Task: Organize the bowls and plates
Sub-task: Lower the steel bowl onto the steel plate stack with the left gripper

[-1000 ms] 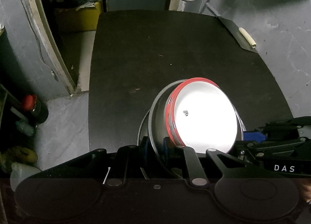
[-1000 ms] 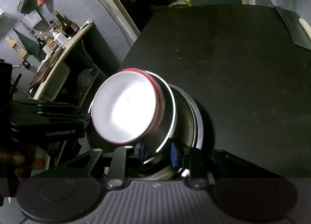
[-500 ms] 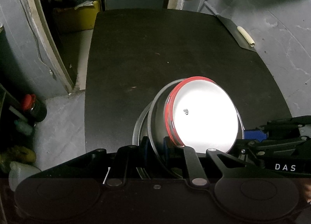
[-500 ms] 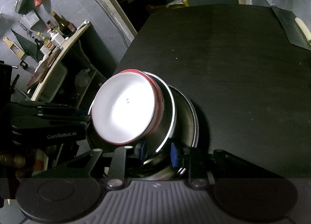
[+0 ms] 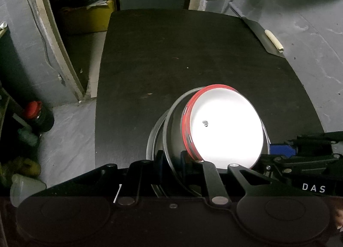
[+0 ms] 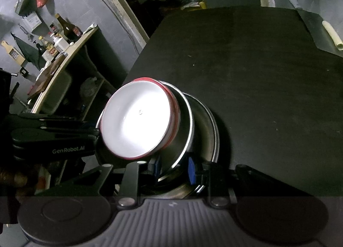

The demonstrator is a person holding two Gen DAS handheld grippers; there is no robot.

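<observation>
One stack only, gathered near the front edge of the black surface (image 5: 193,54), tilted and gripped from both sides. Topmost, a white bowl with a red rim (image 5: 225,131), nested in a steel bowl (image 5: 173,139); beneath that, at least one steel plate (image 5: 155,137), its rim showing just left of the steel bowl in the left view and just right of it in the right view (image 6: 212,131). Hard to tell whether a second plate lies under it, though doubled rim lines hint at one.

Left tongs (image 5: 171,159) narrow, pinching the steel bowl's rim between blue pads. Right tongs (image 6: 174,166) likewise narrow, clamped on the opposite rim of the same bowl (image 6: 186,127), the white bowl (image 6: 137,118) leaning toward the left tongs.

Judged by how things lie: nesting largely done, with the bowls one inside the other above the plate. Probably left: settling the tilted bowls level on the plate and letting go. No other dishes visible anywhere beyond the stack.

Counted: one white red-rimmed bowl, one steel bowl, one steel plate for certain, perhaps two.
</observation>
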